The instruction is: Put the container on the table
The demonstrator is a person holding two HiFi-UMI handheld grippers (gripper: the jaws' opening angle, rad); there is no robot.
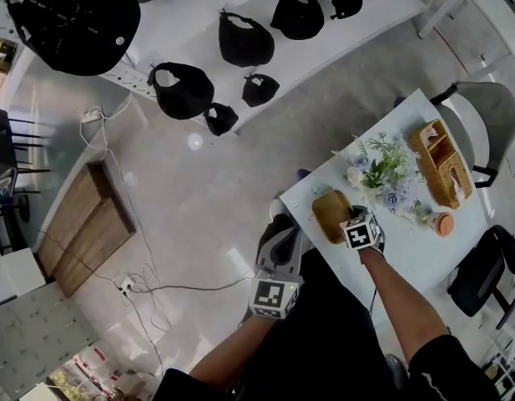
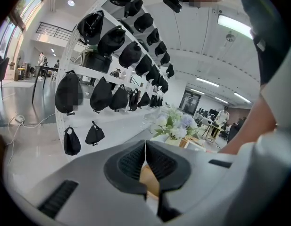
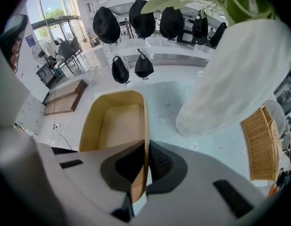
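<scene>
A tan wooden container (image 1: pixel 330 215) with rounded corners is over the left corner of the white table (image 1: pixel 407 249); I cannot tell whether it rests on it. My right gripper (image 1: pixel 355 217) points steeply down at the container's right edge. In the right gripper view the right gripper (image 3: pixel 146 147) is shut on the thin side wall of the container (image 3: pixel 118 126), which is empty. My left gripper (image 1: pixel 282 224) hangs off the table's left edge, over the floor. In the left gripper view the left gripper (image 2: pixel 145 147) is shut with nothing between the pads, and the container (image 2: pixel 149 180) shows behind them.
On the table stand a white vase of flowers (image 1: pixel 382 174), a wicker basket (image 1: pixel 441 164) and a small terracotta pot (image 1: pixel 443 223). The vase (image 3: pixel 235 74) is close to the container's right. Chairs (image 1: pixel 484 107) flank the table. Shelves of black bags (image 1: pixel 240 40) line the back.
</scene>
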